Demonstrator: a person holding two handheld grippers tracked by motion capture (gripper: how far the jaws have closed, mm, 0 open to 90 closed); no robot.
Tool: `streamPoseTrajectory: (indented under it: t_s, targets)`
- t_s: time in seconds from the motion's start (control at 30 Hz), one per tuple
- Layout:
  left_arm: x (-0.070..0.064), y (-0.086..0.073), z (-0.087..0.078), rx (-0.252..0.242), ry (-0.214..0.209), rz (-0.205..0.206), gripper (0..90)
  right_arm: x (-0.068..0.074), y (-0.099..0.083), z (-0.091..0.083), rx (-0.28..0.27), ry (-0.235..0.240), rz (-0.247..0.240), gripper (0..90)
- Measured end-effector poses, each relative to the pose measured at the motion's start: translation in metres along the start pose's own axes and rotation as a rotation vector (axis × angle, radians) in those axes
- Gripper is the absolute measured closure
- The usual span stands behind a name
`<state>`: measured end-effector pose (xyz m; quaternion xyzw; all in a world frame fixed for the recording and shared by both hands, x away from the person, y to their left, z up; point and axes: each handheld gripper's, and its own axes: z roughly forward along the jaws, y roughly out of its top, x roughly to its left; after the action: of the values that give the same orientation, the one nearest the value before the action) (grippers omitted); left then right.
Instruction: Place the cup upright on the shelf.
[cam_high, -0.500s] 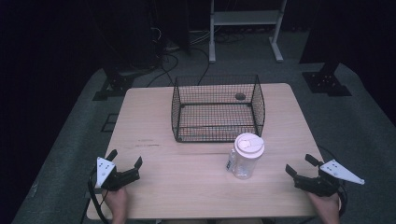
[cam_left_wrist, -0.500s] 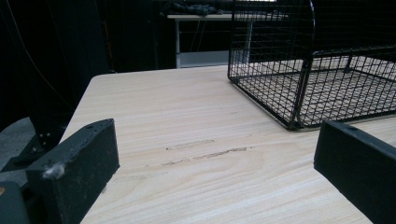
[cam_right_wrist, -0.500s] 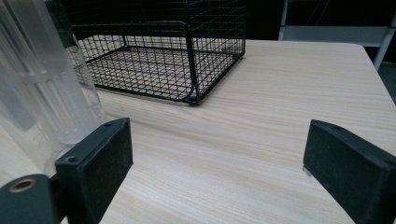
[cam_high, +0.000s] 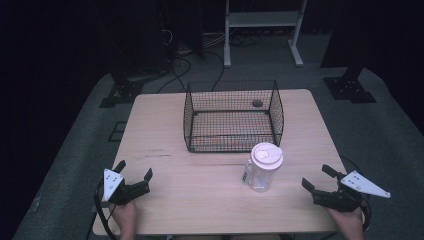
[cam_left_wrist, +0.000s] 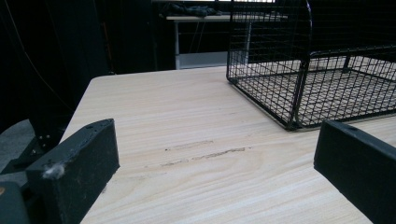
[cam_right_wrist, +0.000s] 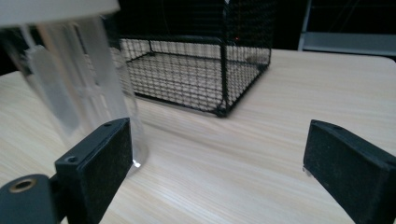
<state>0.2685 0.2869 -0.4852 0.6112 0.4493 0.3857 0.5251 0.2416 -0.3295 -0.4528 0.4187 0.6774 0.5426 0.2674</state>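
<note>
Start of task: right gripper (cam_high: 320, 186), jaws wide, nears the clear cup (cam_high: 263, 167) just ahead-left; wire basket (cam_high: 233, 116) beyond awaits; left gripper (cam_high: 134, 176) wide, idle.

1. We are seeing a clear plastic cup (cam_high: 262, 170) with a white lid, standing upright on the wood.
2. It is sitting ahead of the right gripper (cam_high: 320, 179), outside the spread jaws, just beyond the left jaw in the right gripper view (cam_right_wrist: 79, 93).

right claw (cam_high: 317, 180) agape, near clear cup (cam_high: 263, 167) | left claw (cam_high: 134, 171) agape, well apart | wire basket (cam_high: 233, 116) behind cup
</note>
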Motion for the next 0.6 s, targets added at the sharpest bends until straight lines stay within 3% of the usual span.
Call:
streamPoseTrajectory:
  t_s: [0.37, 0.6]
  targets:
    - [0.0, 0.0, 0.0, 0.001, 0.004, 0.004, 0.0, 0.021, 0.023, -0.008, -0.026, 0.091, -0.032, 7.1]
    - [0.0, 0.0, 0.0, 0.002, 0.006, 0.005, 0.0, 0.033, 0.033, -0.009, -0.022, 0.125, -0.063, 7.1]
